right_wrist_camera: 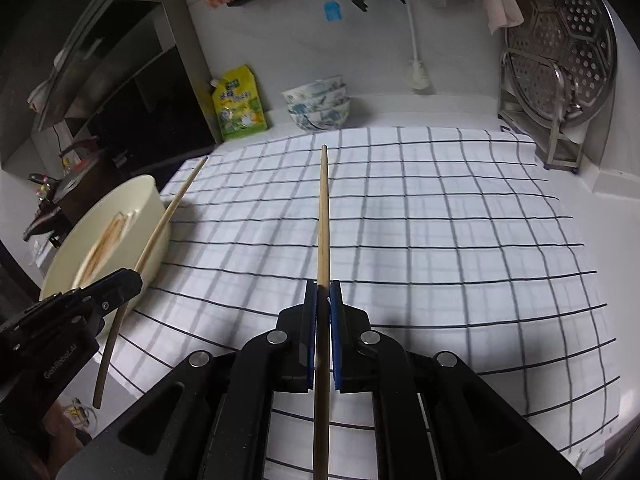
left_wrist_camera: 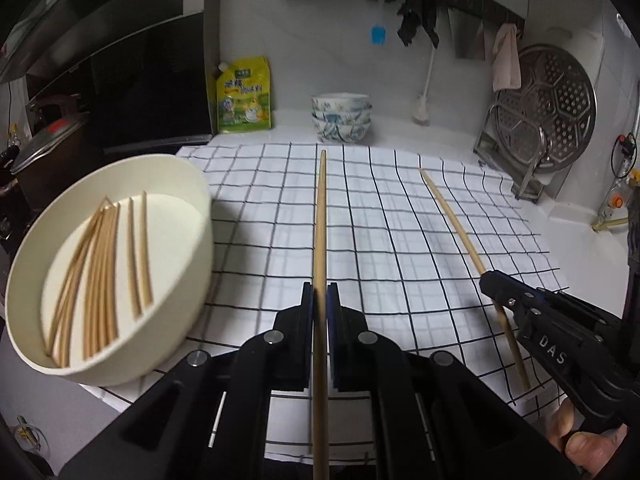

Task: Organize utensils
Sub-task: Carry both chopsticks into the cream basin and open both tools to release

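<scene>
Both jaws pinch pale, slender wooden chopsticks (left_wrist_camera: 320, 216) (right_wrist_camera: 324, 216).

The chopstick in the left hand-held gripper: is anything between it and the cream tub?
Nothing visible. The left hand-held gripper holds its chopstick above the checked cloth; the cream tub lies to its left, top open.

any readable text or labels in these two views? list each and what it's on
"DAS" – raised letters on the right gripper body, seen in the left wrist view.
"GenRoboT.AI", roughly; last letters unclear – on the left gripper body, seen in the right wrist view.
Yellow-green pouch – printed label with Chinese characters, too blurred to read.
Nothing else legible.
</scene>
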Demonstrator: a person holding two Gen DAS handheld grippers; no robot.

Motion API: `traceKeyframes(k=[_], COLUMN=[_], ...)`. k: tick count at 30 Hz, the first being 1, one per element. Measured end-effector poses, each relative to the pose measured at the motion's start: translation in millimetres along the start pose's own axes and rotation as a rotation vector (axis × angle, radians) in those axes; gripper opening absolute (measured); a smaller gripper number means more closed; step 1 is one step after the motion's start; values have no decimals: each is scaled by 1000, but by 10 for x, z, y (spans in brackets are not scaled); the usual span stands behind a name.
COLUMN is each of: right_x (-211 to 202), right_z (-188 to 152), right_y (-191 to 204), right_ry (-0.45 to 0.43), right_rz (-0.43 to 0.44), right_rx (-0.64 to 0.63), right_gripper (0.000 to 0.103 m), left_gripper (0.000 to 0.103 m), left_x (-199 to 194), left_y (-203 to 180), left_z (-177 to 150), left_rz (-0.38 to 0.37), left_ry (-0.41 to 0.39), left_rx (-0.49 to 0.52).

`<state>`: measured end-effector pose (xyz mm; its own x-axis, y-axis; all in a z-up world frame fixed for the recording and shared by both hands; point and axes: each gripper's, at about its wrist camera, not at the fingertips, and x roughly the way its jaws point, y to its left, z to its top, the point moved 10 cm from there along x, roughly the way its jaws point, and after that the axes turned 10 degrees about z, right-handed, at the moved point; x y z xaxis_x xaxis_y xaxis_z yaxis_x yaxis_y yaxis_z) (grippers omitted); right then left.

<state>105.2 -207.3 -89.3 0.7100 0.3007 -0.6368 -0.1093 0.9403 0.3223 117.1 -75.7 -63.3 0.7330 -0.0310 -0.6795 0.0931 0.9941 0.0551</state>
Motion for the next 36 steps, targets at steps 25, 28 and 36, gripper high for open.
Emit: traceKeyframes(k=[25, 28, 36], right_x=[453, 549, 841], right_z=[425, 441, 485], right_y=[1624, 1772, 2192], right_ry=[0, 7, 40], right_rz=[161, 177, 243], right_rx=[-148, -162, -199], right_gripper=[6, 6, 6], left_gripper=[7, 7, 7], left_x=[-227, -210, -151], left_y=[1653, 1815, 2238], left_z=[291, 283, 312], left_rz=[140, 148, 201], left_ry=[-86, -84, -79], left_rx=[-147, -169, -199])
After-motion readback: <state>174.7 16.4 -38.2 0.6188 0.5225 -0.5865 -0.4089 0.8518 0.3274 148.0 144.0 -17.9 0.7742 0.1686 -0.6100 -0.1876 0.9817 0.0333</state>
